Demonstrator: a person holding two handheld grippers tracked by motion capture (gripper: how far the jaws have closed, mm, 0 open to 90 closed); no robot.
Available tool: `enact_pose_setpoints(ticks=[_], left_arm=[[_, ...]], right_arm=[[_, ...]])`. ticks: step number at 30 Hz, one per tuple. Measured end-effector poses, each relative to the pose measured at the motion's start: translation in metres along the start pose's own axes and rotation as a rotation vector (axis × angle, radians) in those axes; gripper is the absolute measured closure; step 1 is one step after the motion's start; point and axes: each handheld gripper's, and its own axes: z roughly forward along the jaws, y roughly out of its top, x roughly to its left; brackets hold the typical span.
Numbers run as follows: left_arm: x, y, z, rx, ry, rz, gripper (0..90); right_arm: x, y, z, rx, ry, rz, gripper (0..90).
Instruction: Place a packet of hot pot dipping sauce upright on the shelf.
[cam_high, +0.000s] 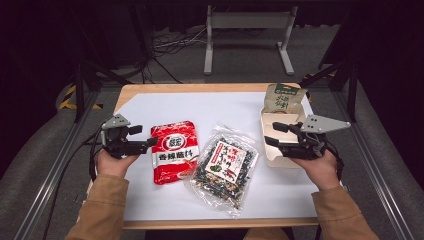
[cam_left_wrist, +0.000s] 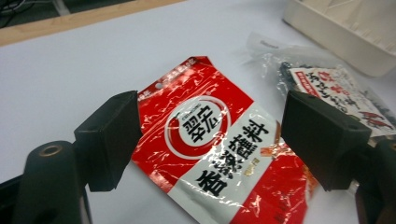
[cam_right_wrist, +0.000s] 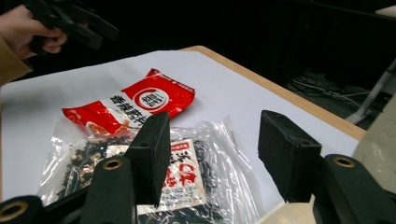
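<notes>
A red and white sauce packet (cam_high: 173, 150) lies flat on the white sheet, left of centre. Beside it on the right lies a clear bag of dark dried seaweed (cam_high: 224, 167). My left gripper (cam_high: 141, 137) hovers open at the packet's left edge; in the left gripper view the red packet (cam_left_wrist: 215, 144) lies between and below the jaws. My right gripper (cam_high: 274, 134) is open over a beige tray (cam_high: 280, 157) at the right, jaws pointing at the seaweed bag (cam_right_wrist: 187, 177). A green and beige pouch (cam_high: 283, 97) stands in the tray's far end.
The white sheet (cam_high: 165, 107) covers a wooden table (cam_high: 150, 89) with dark floor around it. A grey metal stand (cam_high: 247, 30) is beyond the far edge. The other hand and its gripper (cam_right_wrist: 70, 21) appear far off in the right gripper view.
</notes>
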Motion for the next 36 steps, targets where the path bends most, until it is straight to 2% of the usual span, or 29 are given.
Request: enact_pose_setpoints(ticks=[6, 8, 11, 13, 17, 20, 28, 32, 33, 36], left_arm=[[0.010, -0.001, 0.014, 0.021, 0.021, 0.013, 15.0], [0.013, -0.002, 0.017, 0.011, 0.037, 0.029, 13.8], [0.018, -0.003, 0.023, -0.002, 0.039, 0.007, 11.3], [0.020, -0.003, 0.027, 0.005, 0.056, 0.014, 11.3], [0.024, -0.003, 0.034, 0.012, 0.057, 0.007, 11.2], [0.029, -0.005, 0.041, 0.012, 0.050, -0.030, 9.2], [0.046, -0.010, 0.058, 0.045, 0.045, -0.094, 8.2], [0.057, -0.015, 0.068, 0.065, 0.018, -0.153, 8.1], [0.062, -0.017, 0.071, 0.072, 0.013, -0.161, 8.1], [0.065, -0.019, 0.074, 0.078, -0.004, -0.180, 9.2]], right_arm=[[0.010, -0.002, 0.005, 0.001, 0.036, -0.007, 44.4], [0.014, -0.003, 0.005, 0.008, 0.042, -0.012, 44.6], [0.019, -0.005, 0.005, 0.020, 0.047, -0.009, 44.6], [0.022, -0.008, 0.004, 0.030, 0.048, -0.005, 44.6], [0.025, -0.012, 0.005, 0.043, 0.054, 0.001, 44.6], [0.027, -0.016, 0.006, 0.054, 0.055, 0.011, 44.5], [0.029, -0.022, 0.007, 0.074, 0.062, 0.022, 44.6], [0.028, -0.024, 0.005, 0.083, 0.071, 0.037, 45.6], [0.028, -0.024, 0.005, 0.086, 0.073, 0.041, 45.8], [0.028, -0.025, 0.005, 0.092, 0.078, 0.048, 46.3]])
